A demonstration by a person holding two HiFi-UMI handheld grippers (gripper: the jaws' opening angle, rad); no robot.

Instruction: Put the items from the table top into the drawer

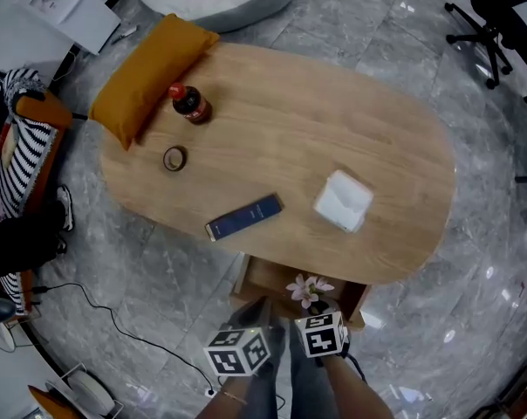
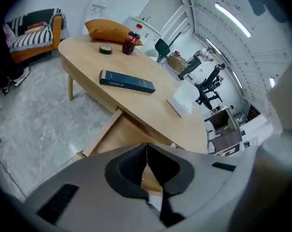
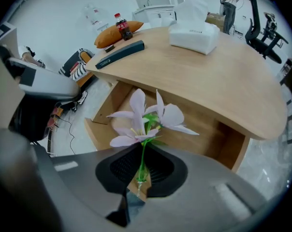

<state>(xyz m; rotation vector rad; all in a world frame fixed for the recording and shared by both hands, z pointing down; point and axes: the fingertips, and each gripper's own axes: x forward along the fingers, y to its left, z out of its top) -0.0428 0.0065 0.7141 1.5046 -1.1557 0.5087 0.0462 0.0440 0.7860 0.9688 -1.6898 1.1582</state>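
Observation:
My right gripper [image 3: 142, 170] is shut on the green stem of a pale pink artificial flower [image 3: 145, 119]. The bloom hangs over the open wooden drawer [image 3: 105, 111] under the table's near edge. In the head view the flower [image 1: 309, 289] sits just above the drawer's [image 1: 249, 277] inside. My left gripper [image 2: 147, 153] is shut with nothing in it, beside the right one, over the drawer's left part. On the oval wooden table [image 1: 386, 138] lie a dark blue box [image 1: 243, 217], a white tissue pack [image 1: 343, 200], a tape roll [image 1: 174, 158] and a cola bottle [image 1: 190, 103].
An orange cushion [image 1: 150, 77] rests on the table's far left end. A striped armchair [image 1: 23, 138] stands to the left, a black office chair [image 1: 495, 16] at the far right. A black cable [image 1: 115, 321] runs across the grey marble floor near the drawer.

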